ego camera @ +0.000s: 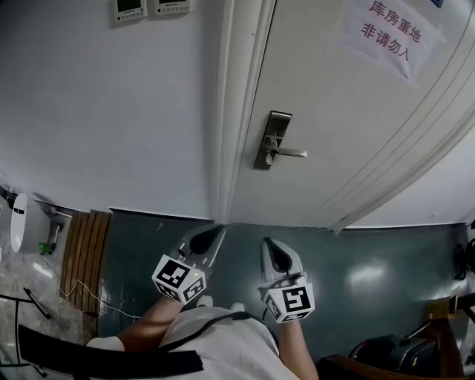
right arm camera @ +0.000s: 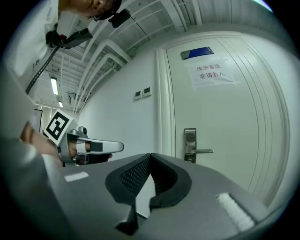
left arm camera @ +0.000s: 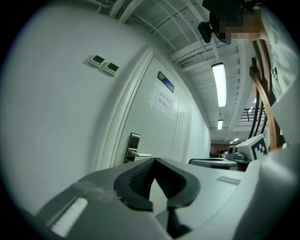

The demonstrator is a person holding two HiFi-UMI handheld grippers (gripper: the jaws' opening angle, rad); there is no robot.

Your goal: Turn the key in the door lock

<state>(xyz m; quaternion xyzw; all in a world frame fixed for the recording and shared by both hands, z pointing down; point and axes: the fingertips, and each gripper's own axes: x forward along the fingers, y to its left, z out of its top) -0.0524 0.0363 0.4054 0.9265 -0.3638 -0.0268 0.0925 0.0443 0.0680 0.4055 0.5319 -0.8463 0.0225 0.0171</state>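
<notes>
The white door (ego camera: 349, 111) is closed, with a metal lock plate and lever handle (ego camera: 271, 141) at its left edge; I can make out no key at this distance. Both grippers hang low in front of me, well short of the door. My left gripper (ego camera: 214, 234) is shut and holds nothing, pointing at the door frame. To its right, my right gripper (ego camera: 272, 246) is also shut and empty. The lock plate (left arm camera: 133, 147) shows beyond the left gripper (left arm camera: 154, 160) in the left gripper view. It stands ahead and right of the right gripper (right arm camera: 150, 154), as lock plate (right arm camera: 190, 145).
A paper notice (ego camera: 386, 30) is taped high on the door, under a blue sign (right arm camera: 197, 52). Two wall control panels (ego camera: 152, 7) sit left of the frame. Wooden slats (ego camera: 85, 252) and cables lie at the left, dark furniture (ego camera: 393, 356) at the lower right.
</notes>
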